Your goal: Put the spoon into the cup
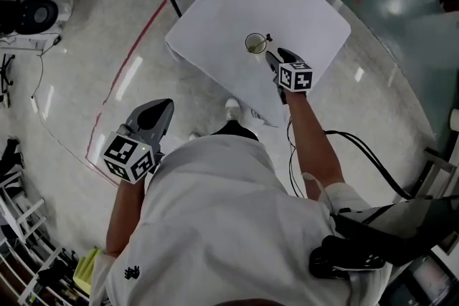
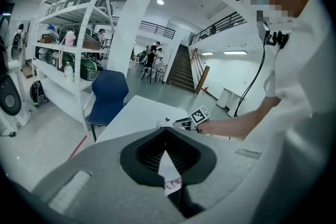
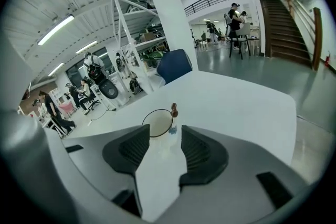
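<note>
In the head view, the cup [image 1: 256, 43] is seen standing near the middle of the white counter [image 1: 215, 18]. The spoon [image 1: 268, 37] is already lodged in it, with its handle end sticking out over the rim on the side away from the person. The placing itself is therefore judged done, and only drawing the tool clear of the cup seems left. The right gripper [image 1: 276, 57] is held just beside the cup on the person's side, with its tips pointed at it. The left gripper [image 1: 163, 110] is kept well apart from the cup, off the counter and over the floor.

In the left gripper view, that gripper's jaws are seen brought together at the tips. Only a narrow wedge of floor is visible behind them, and nothing is clamped between them. The cup is made out only as a small shape far ahead on the counter, beside the right gripper.

In the right gripper view, the jaws are seen spread wide apart. The cup stands upright just beyond the tips and in line with the gap. Neither pad is seen pressing on the cup, so nothing is held. The spoon's brown knobbed end is seen rising above the right side of the cup's dark rim.
</note>
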